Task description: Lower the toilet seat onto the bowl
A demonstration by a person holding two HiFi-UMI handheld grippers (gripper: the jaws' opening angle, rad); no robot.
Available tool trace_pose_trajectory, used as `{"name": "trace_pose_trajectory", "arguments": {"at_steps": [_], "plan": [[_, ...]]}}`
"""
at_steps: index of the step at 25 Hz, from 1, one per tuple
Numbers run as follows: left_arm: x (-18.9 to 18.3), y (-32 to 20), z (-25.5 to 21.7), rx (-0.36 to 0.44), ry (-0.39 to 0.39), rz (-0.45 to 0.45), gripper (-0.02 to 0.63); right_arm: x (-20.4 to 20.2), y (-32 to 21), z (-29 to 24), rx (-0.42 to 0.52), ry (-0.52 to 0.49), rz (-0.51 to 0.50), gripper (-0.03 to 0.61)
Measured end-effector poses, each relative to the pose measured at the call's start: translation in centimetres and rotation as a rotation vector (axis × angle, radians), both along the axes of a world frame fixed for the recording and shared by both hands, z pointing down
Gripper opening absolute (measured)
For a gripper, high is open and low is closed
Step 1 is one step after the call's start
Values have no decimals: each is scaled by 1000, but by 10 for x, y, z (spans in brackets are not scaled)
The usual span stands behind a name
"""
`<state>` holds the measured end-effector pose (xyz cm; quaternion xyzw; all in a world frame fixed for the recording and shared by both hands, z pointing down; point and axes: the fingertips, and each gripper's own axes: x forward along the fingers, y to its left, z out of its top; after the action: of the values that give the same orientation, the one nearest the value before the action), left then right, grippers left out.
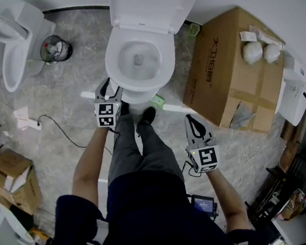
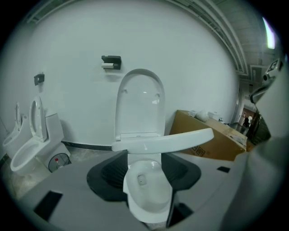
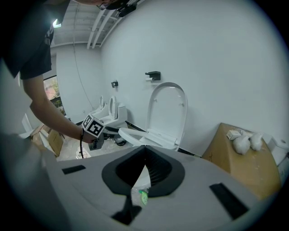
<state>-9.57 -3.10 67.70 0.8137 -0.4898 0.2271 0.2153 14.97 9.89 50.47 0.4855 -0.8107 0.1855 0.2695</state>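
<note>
The seat [image 2: 171, 140] hangs partway down above the bowl [image 2: 145, 189], hinged below the upright lid [image 2: 140, 101], its long axis reaching toward the person. It lies straight ahead of the left gripper [image 1: 110, 89], whose jaws stand apart on nothing (the nearer tool). The right gripper [image 1: 192, 122] is pressed closed, empty, well back. The cardboard box [image 1: 228, 69] bears dark print, seemingly Chinese characters, not legible.

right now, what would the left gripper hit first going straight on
Probably the front rim of the toilet bowl, framed between the open jaws of the left gripper; the half-lowered seat hangs above that line. Depth is unclear.
</note>
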Motion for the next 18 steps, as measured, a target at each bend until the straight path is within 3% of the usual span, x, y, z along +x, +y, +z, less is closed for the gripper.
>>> {"name": "trace_pose_trajectory", "arguments": {"at_steps": [6,18], "plan": [[3,5,6,-87,207,-26,232,1,0,5,-15,3,-1,20],[7,12,9,-157,456,-28,215,-1,-2,13,-37,14,-19,20]]}}
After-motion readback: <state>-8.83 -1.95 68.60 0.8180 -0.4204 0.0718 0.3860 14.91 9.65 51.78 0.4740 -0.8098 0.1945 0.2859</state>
